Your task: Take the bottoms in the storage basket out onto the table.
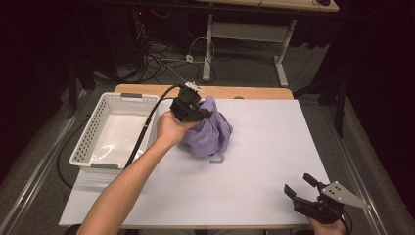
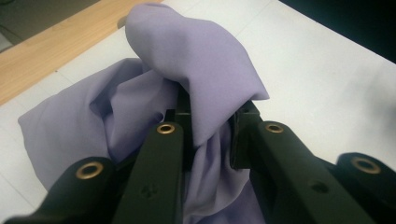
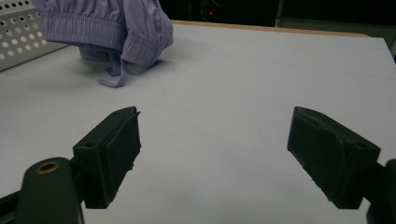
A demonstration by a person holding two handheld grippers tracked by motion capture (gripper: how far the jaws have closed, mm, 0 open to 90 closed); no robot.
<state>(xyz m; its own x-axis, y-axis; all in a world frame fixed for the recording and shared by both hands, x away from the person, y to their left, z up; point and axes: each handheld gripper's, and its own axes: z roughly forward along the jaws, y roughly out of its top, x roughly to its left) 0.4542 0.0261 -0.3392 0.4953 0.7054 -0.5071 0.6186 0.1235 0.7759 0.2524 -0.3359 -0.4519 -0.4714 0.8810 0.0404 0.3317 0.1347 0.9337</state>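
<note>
The left gripper (image 1: 192, 108) has its jaws pinched tight on a fold of the purple garment (image 1: 210, 129), bunched and lifted in the middle of the frame, just right of the white basket (image 1: 98, 142) at the left edge. Judging by that, the grab is done – getting it into the basket remains. The right gripper (image 1: 301, 188) waits at lower right, jaws wide, holding nothing. How much cloth rests on the table (image 1: 274, 147) is hard to tell – the hand covers part

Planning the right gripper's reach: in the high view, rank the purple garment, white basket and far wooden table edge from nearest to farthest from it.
1. Purple garment, mid-table, up-left of the right gripper.
2. Far wooden table edge, beyond the garment.
3. White basket, at the left side.
</note>
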